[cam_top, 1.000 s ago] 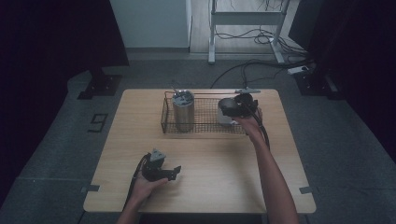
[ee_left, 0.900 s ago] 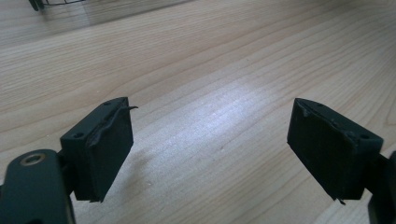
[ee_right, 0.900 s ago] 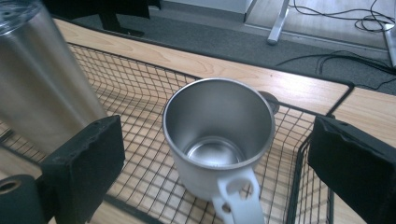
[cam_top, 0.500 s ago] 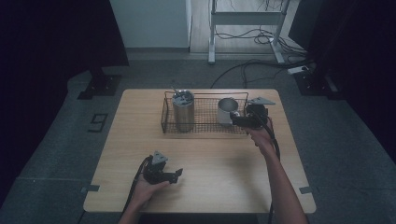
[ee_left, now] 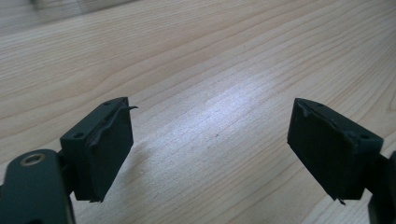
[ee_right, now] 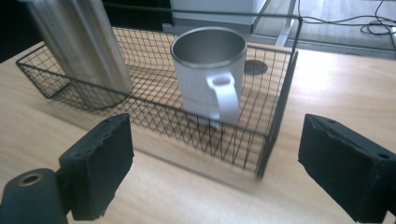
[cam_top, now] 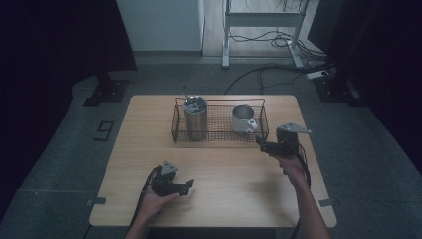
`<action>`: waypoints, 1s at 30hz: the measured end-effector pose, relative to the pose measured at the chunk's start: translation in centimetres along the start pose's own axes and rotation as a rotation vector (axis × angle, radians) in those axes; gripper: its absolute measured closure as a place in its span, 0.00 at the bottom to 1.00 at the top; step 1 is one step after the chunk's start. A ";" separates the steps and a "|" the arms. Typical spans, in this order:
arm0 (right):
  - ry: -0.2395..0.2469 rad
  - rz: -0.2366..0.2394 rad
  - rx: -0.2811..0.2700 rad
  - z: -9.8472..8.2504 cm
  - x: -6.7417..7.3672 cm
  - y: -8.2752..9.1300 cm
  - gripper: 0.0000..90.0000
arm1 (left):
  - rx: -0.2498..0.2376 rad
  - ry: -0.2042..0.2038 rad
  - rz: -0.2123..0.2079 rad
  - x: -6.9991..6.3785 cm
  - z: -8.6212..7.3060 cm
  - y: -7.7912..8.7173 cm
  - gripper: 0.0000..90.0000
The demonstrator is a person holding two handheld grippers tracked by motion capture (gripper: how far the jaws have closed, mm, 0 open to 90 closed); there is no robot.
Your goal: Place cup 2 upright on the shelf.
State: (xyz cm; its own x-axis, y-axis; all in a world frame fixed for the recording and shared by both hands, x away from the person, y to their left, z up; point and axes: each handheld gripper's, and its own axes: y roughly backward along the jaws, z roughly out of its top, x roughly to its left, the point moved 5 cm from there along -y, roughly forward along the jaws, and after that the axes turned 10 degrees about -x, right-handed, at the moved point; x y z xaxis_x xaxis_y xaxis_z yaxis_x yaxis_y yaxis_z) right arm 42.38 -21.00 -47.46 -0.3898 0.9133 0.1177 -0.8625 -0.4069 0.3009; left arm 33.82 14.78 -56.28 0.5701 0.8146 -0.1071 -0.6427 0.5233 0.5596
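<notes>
Just outside the wire basket (cam_top: 219, 135), near its right end, the right gripper (ee_right: 215, 172) hangs with jaws spread and empty; the white mug (ee_right: 212, 77) stands upright inside, apparently deposited. Nearer the person, the left gripper (ee_left: 210, 154) idles, jaws apart.

Left gripper (ee_left: 210, 144): two black jaws rising from the bottom edge, set wide apart, nothing between them. Left jaw pad (ee_left: 100, 147): blocky, with a thin strip lifting and curling away along its upper edge; a round metal-rimmed hole sits in the body below it. Right jaw pad (ee_left: 331, 149): same make, edges slightly frayed. Wooden tabletop (ee_left: 196, 60): pale, grain running diagonally, a soft light sheen between the jaws.
</notes>
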 end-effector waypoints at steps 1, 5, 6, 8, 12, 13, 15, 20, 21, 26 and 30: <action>-0.005 0.002 -0.002 -0.4 -0.1 0.3 0.12 | -0.001 0.000 0.001 0.0 0.0 0.0 0.16; -0.016 0.005 0.002 -2.1 -0.3 1.6 0.13 | 0.000 0.001 0.004 0.1 0.0 0.0 0.16; -0.018 0.006 0.002 -2.5 -0.3 1.9 0.13 | 0.001 0.001 0.004 0.1 -0.1 0.0 0.16; -0.021 0.004 0.004 -3.5 -0.5 2.8 0.14 | 0.005 -0.001 0.006 0.1 -0.1 -0.1 0.16; -0.024 0.001 0.009 -4.5 -0.7 3.6 0.14 | 0.008 -0.004 0.007 0.1 -0.2 -0.2 0.16; -0.024 0.001 0.012 -4.9 -0.7 3.8 0.14 | 0.008 -0.004 0.008 0.1 -0.2 -0.2 0.16; -0.027 -0.006 0.027 -6.0 -0.9 4.3 0.14 | 0.009 -0.005 0.009 0.1 -0.2 -0.2 0.16; -0.030 -0.010 0.054 -7.7 -1.1 4.6 0.14 | 0.012 -0.006 0.009 0.1 -0.3 -0.2 0.16; -0.029 -0.011 0.061 -8.4 -1.1 4.8 0.14 | 0.012 -0.006 0.010 0.1 -0.3 -0.2 0.16; -0.043 -0.009 0.073 -9.4 -1.2 4.8 0.15 | 0.020 -0.008 0.017 0.2 -0.4 -0.4 0.16; -0.048 -0.013 0.065 -9.6 -1.2 4.8 0.15 | 0.020 -0.010 0.020 0.2 -0.4 -0.3 0.16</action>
State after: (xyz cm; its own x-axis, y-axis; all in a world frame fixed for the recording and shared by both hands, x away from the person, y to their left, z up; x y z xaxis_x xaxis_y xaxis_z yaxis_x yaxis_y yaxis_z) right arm 35.63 -24.18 -55.21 -0.3620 0.9187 0.1579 -0.8437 -0.3950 0.3636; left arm 33.96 14.88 -56.82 0.5623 0.8222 -0.0881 -0.6436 0.5021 0.5777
